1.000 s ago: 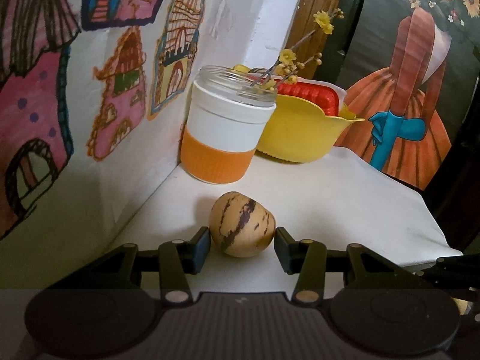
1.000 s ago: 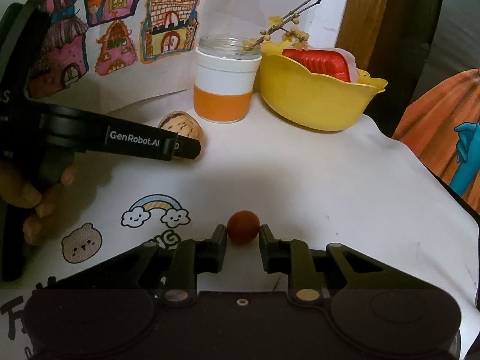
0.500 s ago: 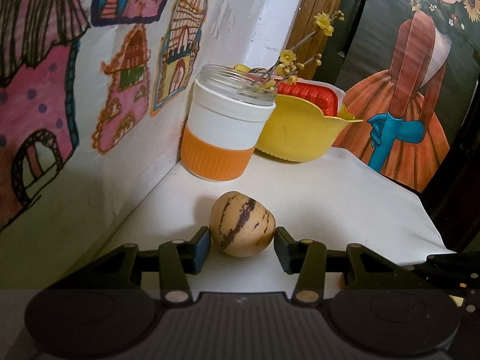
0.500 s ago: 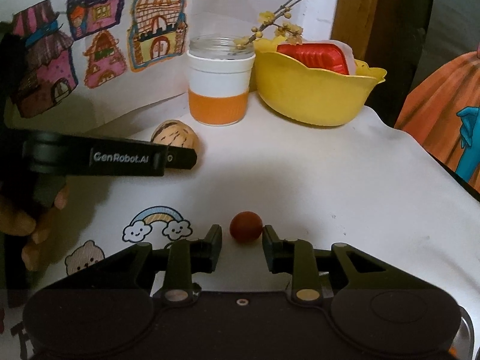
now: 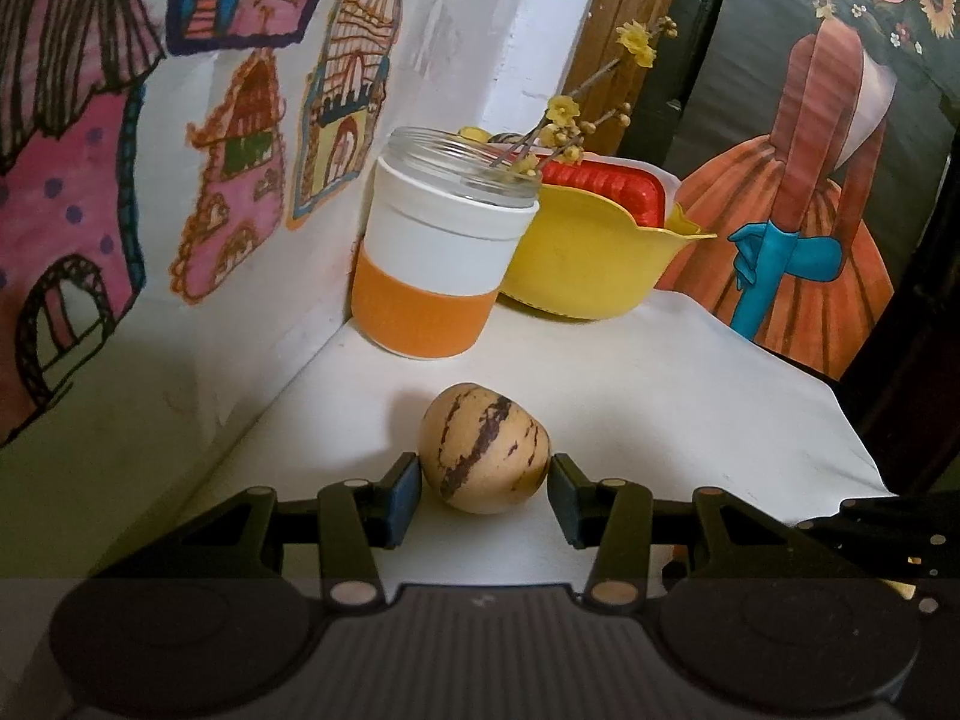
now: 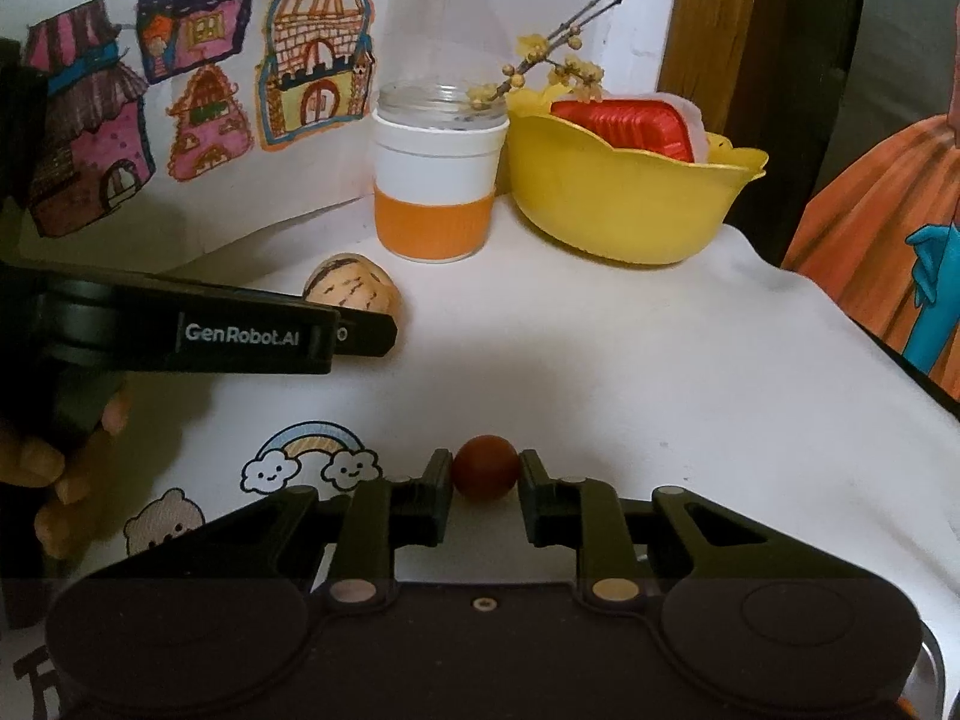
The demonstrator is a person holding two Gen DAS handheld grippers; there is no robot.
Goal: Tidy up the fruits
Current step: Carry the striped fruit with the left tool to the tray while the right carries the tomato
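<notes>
Wall drawings (image 5: 240, 192): coloured houses covered the left of the left wrist frame, and the upper left of the right wrist frame.
Hand (image 6: 54, 468): fingers curled round the left tool's dark body at the left edge of the right wrist frame.
Left gripper (image 5: 483, 489): low in the centre of its own frame, it stood parted around the melon. The left pad (image 5: 403, 489) sat right against the fruit, and I could not tell if it pressed; the right pad (image 5: 567, 495) showed a thin gap. From the right wrist view it reached in from the left as a dark bar marked GenRobot.AI.
Melon (image 5: 483, 447): a tan fruit with dark stripes lay on the white cloth (image 5: 660, 396), centre of the left wrist frame, near the jar and well apart from the bowl.
Jar (image 5: 441, 252): glass with a white and orange sleeve, it stood upright above the melon, just beside the bowl.
Twig (image 5: 576, 114): thin, with yellow flowers, it rose from the jar toward upper right.
Right gripper (image 6: 485, 477): lower centre of its frame, jaws drawn close either side of the red fruit; whether they pinched it I could not tell.
Red fruit (image 6: 485, 468): small and round, it sat on the cloth between those fingertips.
Bowl (image 6: 624, 204): yellow and scalloped, it held a red tray (image 6: 624, 126), upper right of centre.
</notes>
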